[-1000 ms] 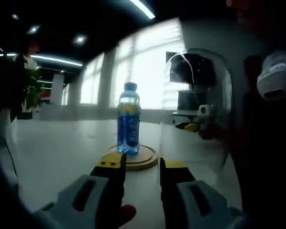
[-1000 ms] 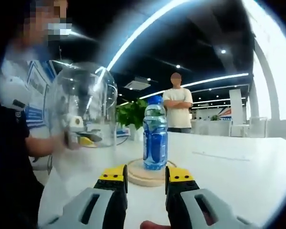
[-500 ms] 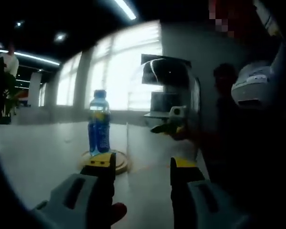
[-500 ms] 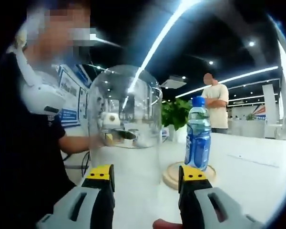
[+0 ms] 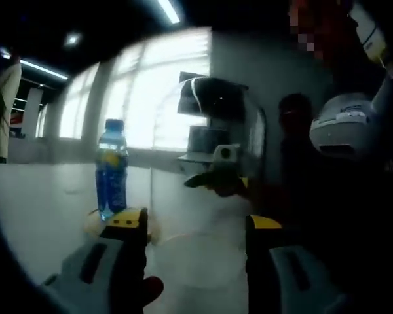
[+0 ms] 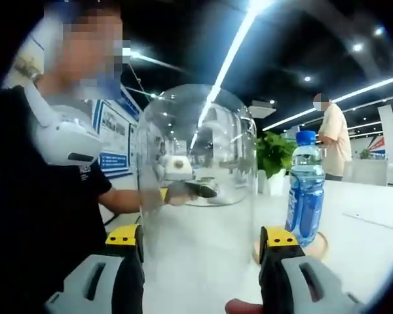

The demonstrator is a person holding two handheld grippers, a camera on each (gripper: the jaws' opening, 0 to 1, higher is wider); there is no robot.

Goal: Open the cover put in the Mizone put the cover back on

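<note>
Two hand-held grippers flank a clear glass dome cover, one on each side, and both stand wide open with nothing between their yellow tips. Closest in the left gripper view, the left hand-held gripper (image 5: 196, 226) frames the lower part of the cover (image 5: 216, 163), which seems to stand on the white tabletop (image 5: 33, 216) just beyond the jaws; in the right gripper view the right hand-held gripper (image 6: 200, 239) brackets the same cover (image 6: 196, 196) from the opposite side, and the other gripper's yellow-and-black tips can be seen through the glass. Whether either jaw touches the glass I cannot tell. A little farther on, off to one side of the cover, the blue Mizone bottle (image 6: 304, 190) stands upright on a round wooden base (image 6: 318, 245), already in place and uncovered. Behind it a bystander stands near some green plants. Judging by its look, the cover is rigid, smooth and breakable, likely slippery under hard pads and fairly heavy for its size; squeezing both sides low on the straight wall, evenly, seems the safest hold before lifting it over the bottle.
</note>
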